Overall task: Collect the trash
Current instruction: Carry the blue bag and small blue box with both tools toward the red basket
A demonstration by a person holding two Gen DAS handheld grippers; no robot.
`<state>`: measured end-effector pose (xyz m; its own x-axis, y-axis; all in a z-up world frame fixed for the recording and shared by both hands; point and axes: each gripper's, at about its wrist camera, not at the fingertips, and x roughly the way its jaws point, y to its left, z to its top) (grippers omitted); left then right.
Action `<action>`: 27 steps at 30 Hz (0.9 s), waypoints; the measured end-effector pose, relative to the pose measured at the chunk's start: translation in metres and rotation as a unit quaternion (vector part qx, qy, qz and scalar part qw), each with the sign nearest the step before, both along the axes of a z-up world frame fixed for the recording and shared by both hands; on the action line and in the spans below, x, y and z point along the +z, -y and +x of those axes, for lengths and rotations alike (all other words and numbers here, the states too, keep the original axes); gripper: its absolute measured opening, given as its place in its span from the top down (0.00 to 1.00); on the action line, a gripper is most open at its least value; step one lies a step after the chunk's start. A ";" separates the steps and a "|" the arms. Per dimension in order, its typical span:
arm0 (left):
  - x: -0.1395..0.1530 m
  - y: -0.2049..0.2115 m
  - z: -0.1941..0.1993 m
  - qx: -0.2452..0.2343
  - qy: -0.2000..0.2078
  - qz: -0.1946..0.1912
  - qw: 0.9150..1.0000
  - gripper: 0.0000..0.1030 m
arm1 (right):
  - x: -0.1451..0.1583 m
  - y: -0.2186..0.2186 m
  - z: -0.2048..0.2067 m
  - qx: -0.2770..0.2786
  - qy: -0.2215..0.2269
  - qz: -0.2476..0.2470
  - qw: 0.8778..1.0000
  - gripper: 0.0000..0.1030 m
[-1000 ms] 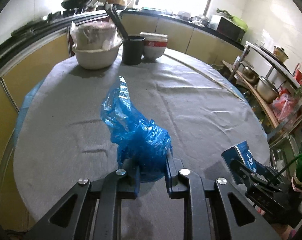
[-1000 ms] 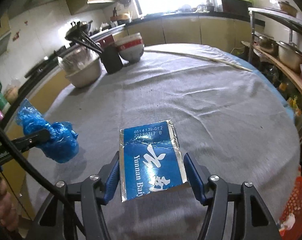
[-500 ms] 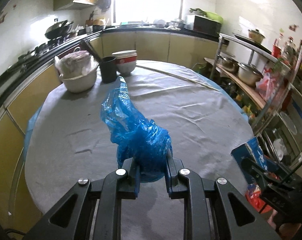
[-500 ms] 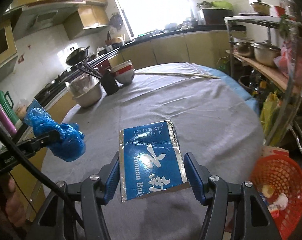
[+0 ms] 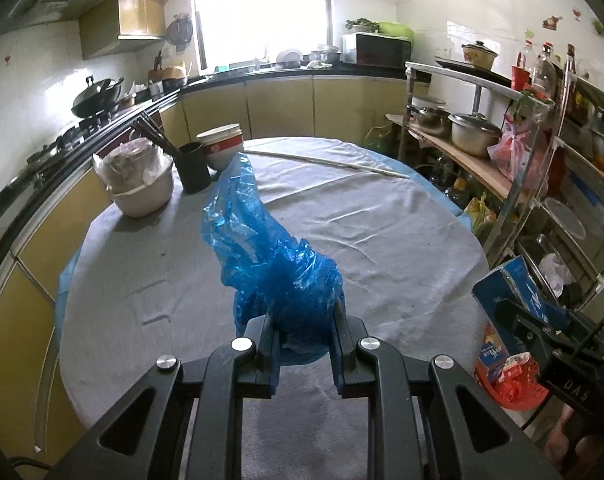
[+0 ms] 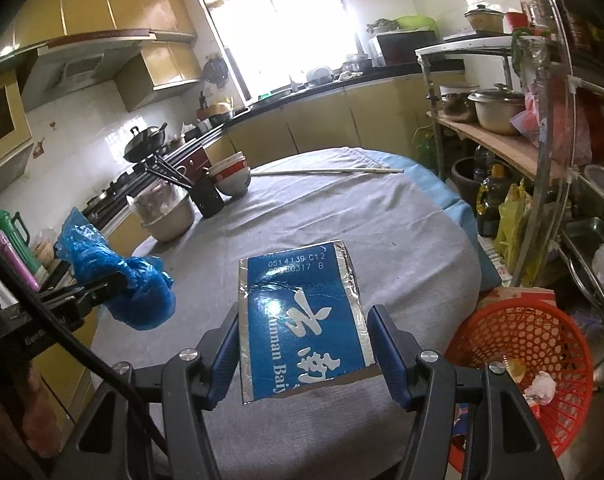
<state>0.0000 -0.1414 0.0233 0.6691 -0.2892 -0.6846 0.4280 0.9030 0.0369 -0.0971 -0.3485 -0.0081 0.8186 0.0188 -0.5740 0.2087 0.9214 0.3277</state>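
The left claw [image 5: 304, 338] is clenched on a crumpled blue bag [image 5: 273, 264] and the right claw [image 6: 304, 348] grips a blue carton [image 6: 302, 320], both above the tabletop [image 6: 402, 248], so releasing before reaching the red basket [image 6: 518, 360], seemingly below-right, would probably miss.

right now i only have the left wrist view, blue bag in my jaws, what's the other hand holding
Observer: A flat blue box with white lettering, clamped between the right gripper jaws.
Operator: any bin near it
Observer: Yes, a red mesh basket stands on the floor by the table edge, right of that gripper.
Operator: empty?
Observer: No, crumpled paper scraps already lie inside it.
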 end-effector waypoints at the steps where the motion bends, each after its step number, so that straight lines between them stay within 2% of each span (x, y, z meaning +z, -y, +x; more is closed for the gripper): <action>1: 0.001 0.001 -0.001 -0.001 0.001 0.001 1.000 0.79 | 0.000 0.000 0.000 0.000 0.000 0.001 1.000 0.38; 27: -0.004 0.052 -0.026 -0.049 0.008 0.033 0.998 0.79 | -0.008 0.041 -0.039 -0.040 0.004 0.032 0.999 0.38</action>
